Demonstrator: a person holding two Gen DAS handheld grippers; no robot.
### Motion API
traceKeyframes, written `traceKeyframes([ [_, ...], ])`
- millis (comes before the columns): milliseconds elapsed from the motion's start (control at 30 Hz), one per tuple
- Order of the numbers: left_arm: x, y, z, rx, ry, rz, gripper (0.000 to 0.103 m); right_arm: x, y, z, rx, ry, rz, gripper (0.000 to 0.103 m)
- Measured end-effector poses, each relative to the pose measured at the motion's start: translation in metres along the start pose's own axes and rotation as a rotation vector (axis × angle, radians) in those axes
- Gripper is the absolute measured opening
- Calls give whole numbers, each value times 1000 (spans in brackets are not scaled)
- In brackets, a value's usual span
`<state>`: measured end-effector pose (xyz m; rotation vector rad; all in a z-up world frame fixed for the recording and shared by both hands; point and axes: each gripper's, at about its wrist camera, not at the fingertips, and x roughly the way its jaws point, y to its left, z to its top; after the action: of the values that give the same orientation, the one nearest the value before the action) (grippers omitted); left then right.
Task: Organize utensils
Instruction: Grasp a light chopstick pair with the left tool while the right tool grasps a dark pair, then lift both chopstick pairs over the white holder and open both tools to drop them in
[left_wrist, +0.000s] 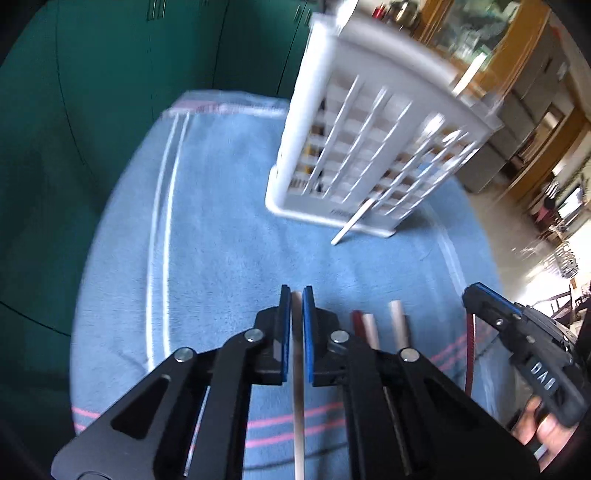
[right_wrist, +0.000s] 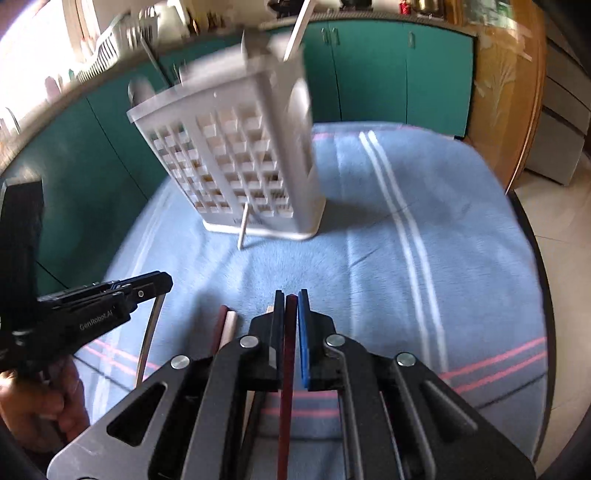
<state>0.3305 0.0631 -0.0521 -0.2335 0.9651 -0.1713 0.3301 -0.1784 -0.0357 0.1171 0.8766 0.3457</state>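
A white lattice utensil holder (left_wrist: 369, 122) (right_wrist: 229, 147) stands on a blue striped towel (left_wrist: 221, 221) (right_wrist: 388, 258). A pale chopstick (left_wrist: 351, 221) (right_wrist: 243, 229) pokes out through its lower lattice onto the towel. My left gripper (left_wrist: 296, 291) (right_wrist: 162, 282) is shut on a pale chopstick (left_wrist: 297, 406) (right_wrist: 149, 339), near the towel's front. My right gripper (right_wrist: 291, 295) (left_wrist: 476, 291) is shut on a dark red chopstick (right_wrist: 286, 424) (left_wrist: 470, 350) beside it. Between the two grippers, loose chopsticks lie on the towel, one dark red (left_wrist: 357, 321) (right_wrist: 221, 325) and others beige (left_wrist: 399, 321) (right_wrist: 229, 328).
Green cabinet doors (left_wrist: 110, 74) (right_wrist: 369, 74) run behind the table. A wooden cabinet (right_wrist: 506, 92) stands at the right. A white dish rack (right_wrist: 107, 40) sits on the counter at the back left. The table's dark rim (right_wrist: 543, 295) curves along the right.
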Motion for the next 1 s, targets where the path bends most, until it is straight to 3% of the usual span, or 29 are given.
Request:
traceKeyframes([
  [233, -88, -20, -20, 77, -127, -19, 6, -79, -3, -5, 27, -105, 87, 6],
  [333, -117, -27, -30, 112, -146, -39, 6, -109, -2, -13, 19, -135, 164, 7],
  [500, -175, -49, -56, 174, -212, -59, 6, -160, 6, -29, 1, -182, 214, 7],
  [767, -249, -77, -77, 276, -302, -93, 6, -227, 38, -38, -88, -263, 231, 7],
  [1000, -294, -88, -72, 317, -383, -103, 6, -270, 55, -35, -154, -350, 206, 7],
])
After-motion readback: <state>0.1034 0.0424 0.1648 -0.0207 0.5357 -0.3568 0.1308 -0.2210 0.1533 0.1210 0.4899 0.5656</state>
